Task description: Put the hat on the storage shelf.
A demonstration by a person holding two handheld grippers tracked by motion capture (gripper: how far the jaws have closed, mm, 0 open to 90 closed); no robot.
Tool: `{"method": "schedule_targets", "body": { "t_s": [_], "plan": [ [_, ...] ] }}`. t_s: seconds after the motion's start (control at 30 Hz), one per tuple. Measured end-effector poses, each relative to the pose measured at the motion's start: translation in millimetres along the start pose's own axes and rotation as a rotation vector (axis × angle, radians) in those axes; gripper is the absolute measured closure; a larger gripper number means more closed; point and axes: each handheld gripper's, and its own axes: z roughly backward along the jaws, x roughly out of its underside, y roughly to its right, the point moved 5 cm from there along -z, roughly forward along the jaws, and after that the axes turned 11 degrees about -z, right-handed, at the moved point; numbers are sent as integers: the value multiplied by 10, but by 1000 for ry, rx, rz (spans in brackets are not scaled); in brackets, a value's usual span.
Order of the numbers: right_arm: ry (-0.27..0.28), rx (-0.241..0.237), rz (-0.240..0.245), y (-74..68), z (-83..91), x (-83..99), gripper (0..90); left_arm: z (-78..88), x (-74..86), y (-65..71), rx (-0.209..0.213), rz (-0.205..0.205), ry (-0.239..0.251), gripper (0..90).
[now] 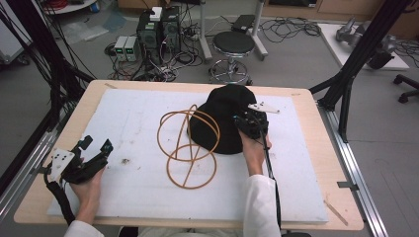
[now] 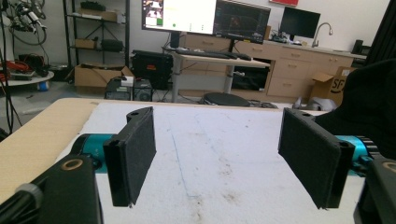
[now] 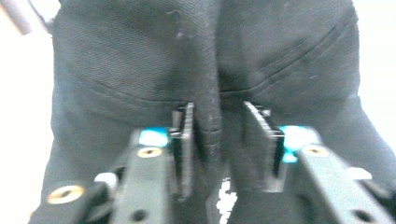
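Stool [image 1: 233,43] + PC towers [image 1: 159,27] on floor behind table [image 1: 44,163].

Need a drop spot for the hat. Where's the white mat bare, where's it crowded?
Bare: the white mat right of the black hat, out to the wooden table edge; also the stretch between the left gripper and the wire frame. Crowded: mid-mat, where frame, hat and right gripper bunch together.

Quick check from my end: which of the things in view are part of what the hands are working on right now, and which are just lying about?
In the job:
- black hat, a fold of it between the right gripper fingers
- wire hat stand beside it
- left gripper, open, waiting

Lying about:
- stool
- computer boxes and cables on the floor
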Motion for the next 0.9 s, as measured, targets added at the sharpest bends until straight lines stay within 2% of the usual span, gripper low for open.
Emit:
{"method": "schedule_targets", "body": {
  "t_s": [0.07,0.1,0.13,0.23,0.37,0.63,0.77,0.9],
  "plan": [
    [1,-6,-1,-4,-4,2,751,0,-1,0,1,5,4,281],
    [8,9,38,-52,-13,6,819,1,-1,-1,1,7,3,282],
    [16,27,64,-72,-17,6,835,3,0,-2,1,7,2,282],
    [20,46,81,-91,-29,17,851,5,1,-5,3,10,2,282],
    [22,35,54,-78,-29,17,863,7,3,-6,4,14,2,282],
    [24,23,55,-69,2,7,868,8,4,1,9,16,2,283],
    [62,-19,12,-11,88,-2,871,11,6,-3,14,34,9,283],
    [72,-21,15,9,143,6,871,20,5,-9,10,33,7,283]
  ]
}}
